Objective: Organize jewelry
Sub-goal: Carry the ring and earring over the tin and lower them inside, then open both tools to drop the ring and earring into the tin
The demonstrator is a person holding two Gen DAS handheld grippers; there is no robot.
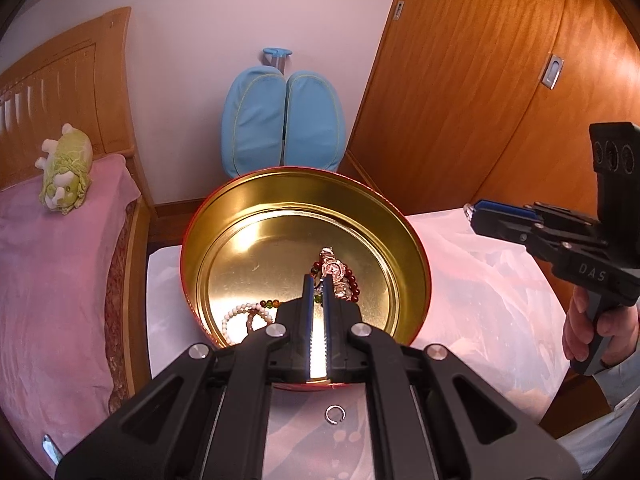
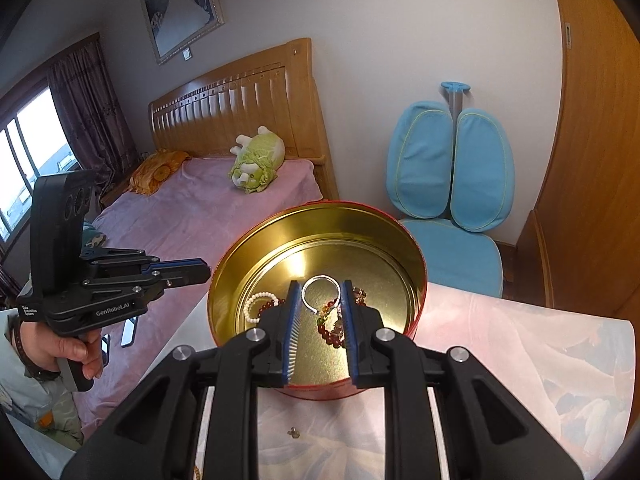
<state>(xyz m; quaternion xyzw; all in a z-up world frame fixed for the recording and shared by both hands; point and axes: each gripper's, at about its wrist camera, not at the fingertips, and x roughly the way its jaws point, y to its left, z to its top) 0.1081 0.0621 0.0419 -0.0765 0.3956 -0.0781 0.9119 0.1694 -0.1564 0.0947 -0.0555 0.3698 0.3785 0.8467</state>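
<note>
A round gold tin [image 1: 280,184] [image 2: 320,216] with a red outside stands on the table. In it lie a watch [image 1: 334,270], a dark red bead bracelet [image 1: 354,280] [image 2: 330,334] and a white bead bracelet [image 1: 236,316] [image 2: 260,298]. My right gripper [image 2: 321,296] is shut on a silver ring [image 2: 320,292] and holds it over the tin; it shows in the left wrist view [image 1: 474,212]. My left gripper [image 1: 319,282] is nearly shut and empty, over the tin's near side; it shows in the right wrist view [image 2: 206,270]. A small open silver ring [image 1: 333,415] lies on the table before the tin.
The table has a pale pink patterned cloth [image 2: 520,340]. A small metal piece [image 2: 294,433] lies on it. A bed with a pink cover [image 2: 200,216] and a plush toy [image 2: 256,160] stands at the left. A blue chair [image 2: 452,208] and a wooden wardrobe [image 1: 500,80] stand behind.
</note>
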